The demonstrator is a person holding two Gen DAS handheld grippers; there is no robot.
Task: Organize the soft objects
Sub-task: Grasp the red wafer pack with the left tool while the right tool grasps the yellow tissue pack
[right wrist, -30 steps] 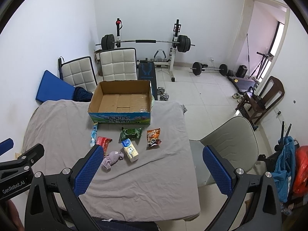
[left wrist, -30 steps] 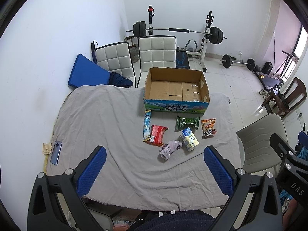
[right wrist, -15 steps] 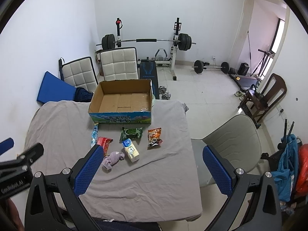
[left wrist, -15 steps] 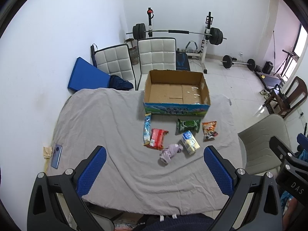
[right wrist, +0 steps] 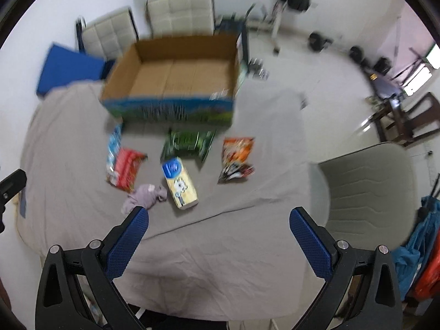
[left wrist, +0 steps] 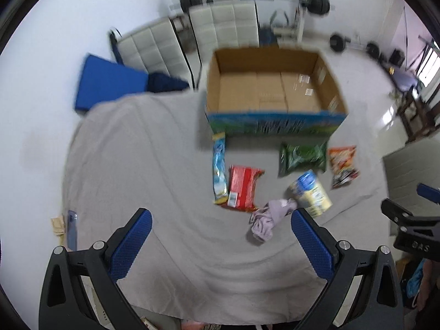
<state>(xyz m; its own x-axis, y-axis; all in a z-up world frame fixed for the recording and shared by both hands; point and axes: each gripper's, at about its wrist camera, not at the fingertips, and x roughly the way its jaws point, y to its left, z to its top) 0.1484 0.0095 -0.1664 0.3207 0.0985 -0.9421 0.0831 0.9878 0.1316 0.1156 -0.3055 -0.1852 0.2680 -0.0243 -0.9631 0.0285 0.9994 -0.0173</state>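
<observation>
The printing on the cardboard box [left wrist: 275, 126] is too blurred to read. Left gripper [left wrist: 220, 236] and right gripper [right wrist: 218, 232] are spread wide, empty. The purple cloth [left wrist: 271, 216] lies mid-table beside the yellow carton [left wrist: 310, 194], and bare grey sheet [left wrist: 137, 165] stretches to its left.

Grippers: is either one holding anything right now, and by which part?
Nothing is held. The left gripper and right gripper are both open above the grey-covered table, with the crumpled lilac cloth untouched.

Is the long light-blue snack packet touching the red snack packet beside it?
Touching. In the left wrist view, the long light-blue snack packet lies edge to edge with the red snack packet, no grey cloth showing between them.
</observation>
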